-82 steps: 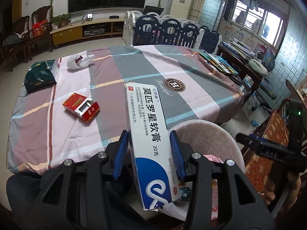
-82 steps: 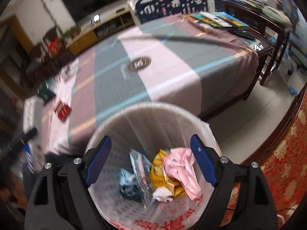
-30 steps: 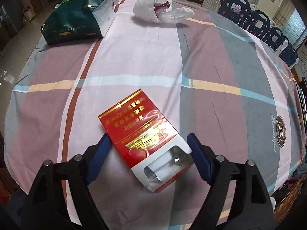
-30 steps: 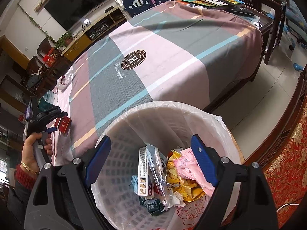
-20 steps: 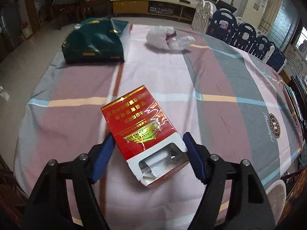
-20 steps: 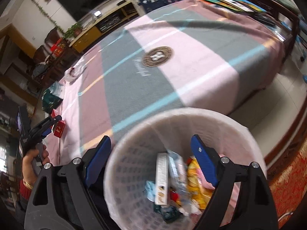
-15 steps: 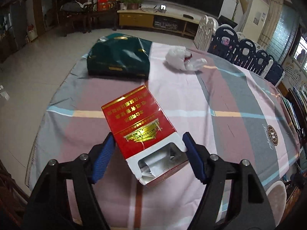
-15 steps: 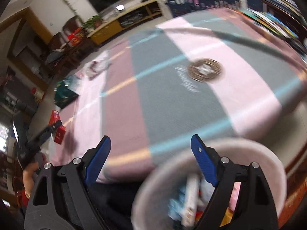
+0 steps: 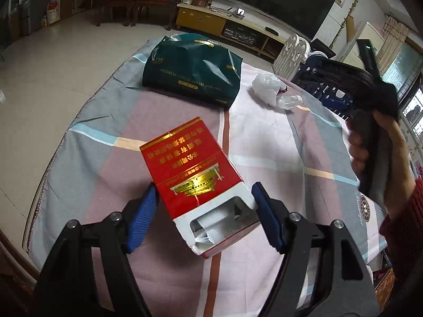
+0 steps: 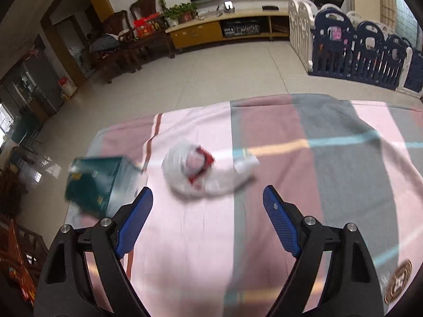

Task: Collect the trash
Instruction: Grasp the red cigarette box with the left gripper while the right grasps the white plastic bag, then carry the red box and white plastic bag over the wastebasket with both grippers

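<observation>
1. Grip on the red box point(image 9: 193, 174) is the first worry: the left tool point(image 9: 205, 206) has its blue pads against the box's two long sides, pinching it, and the box looks lifted clear of the counter point(image 9: 277, 142). The open, torn end with its loose white liner points to 6 o'clock, toward the camera; thin card there could buckle and let the box slide out.

2. Dark green bag point(image 9: 193, 71) lies at 11 o'clock on the cloth, well apart from the box. It looks too broad for either tool to span, so it would likely need gripping by an edge.

3. Crumpled white plastic bag point(image 10: 201, 169) sits at 12 o'clock just ahead of the right tool point(image 10: 207, 220), whose jaws are spread wide and hold nothing. The view is blurred, so a hasty closing could catch only a thin fold, or pinch the cloth with it.

4. No bin shows in either view, so the carrying path cannot be judged.
</observation>
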A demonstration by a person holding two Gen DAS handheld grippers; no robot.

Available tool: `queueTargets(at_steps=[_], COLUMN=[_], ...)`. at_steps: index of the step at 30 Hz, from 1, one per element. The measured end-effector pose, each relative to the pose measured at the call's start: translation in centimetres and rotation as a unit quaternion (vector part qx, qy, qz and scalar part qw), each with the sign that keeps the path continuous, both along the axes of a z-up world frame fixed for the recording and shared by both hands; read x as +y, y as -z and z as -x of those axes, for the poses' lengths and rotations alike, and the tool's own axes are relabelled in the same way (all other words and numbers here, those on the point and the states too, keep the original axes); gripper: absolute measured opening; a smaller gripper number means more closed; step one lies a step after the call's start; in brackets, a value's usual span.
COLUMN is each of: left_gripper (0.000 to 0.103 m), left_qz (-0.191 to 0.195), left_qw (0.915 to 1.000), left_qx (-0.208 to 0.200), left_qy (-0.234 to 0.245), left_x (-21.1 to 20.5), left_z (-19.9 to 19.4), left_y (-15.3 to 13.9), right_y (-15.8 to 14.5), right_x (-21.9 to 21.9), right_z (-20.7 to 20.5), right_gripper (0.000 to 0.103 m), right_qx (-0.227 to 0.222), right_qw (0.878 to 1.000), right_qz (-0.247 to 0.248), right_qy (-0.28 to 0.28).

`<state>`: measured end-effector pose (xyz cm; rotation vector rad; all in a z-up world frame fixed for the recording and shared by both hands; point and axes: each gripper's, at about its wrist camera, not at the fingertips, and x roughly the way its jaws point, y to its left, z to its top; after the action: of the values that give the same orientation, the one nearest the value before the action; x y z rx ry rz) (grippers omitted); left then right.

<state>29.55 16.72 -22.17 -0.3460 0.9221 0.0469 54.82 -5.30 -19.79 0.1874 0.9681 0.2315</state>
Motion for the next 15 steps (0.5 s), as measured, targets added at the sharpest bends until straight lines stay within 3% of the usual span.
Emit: queueTargets(at_steps=[6,8,9,10,12,15], left_gripper=[0.072,0.072,0.072,0.072,0.072,0.072], left_qz=[0.022,0.024,0.025,0.024,0.019,0.008], left_qw=[0.9994,0.9992,0.9992,0.9993,0.9995,0.9997], left_qx=[0.023,0.026,0.026,0.026,0.025,0.022], left_qy=[0.016,0.016,0.014,0.013,0.010,0.003], left_x=[0.0,0.2,0.3,0.4,0.3,0.2], left_z=[-0.7,-0.9,-1.0,-0.9,-0.9,-0.8], left_y=[0.9,1.1,1.2,1.2,1.2,1.3], right_y=[4.9,5.9,6.1,6.2,5.7,3.6], right_x=[2.9,4.6,5.4,6.0,6.3,6.2], right_z=[-5.7,-5.2,-4.7,-3.8,-2.0,2.9], right_gripper=[0.083,0.069,0.048,0.035,0.024,0.023], right_qx=[0.068,0.077,0.079,0.076,0.064,0.031], right_qw=[0.997,0.997,0.996,0.996,0.995,0.993], right_qz=[-0.029,-0.009,0.002,0.014,0.029,0.068], right_qy=[0.007,-0.021,-0.035,-0.051,-0.069,-0.088])
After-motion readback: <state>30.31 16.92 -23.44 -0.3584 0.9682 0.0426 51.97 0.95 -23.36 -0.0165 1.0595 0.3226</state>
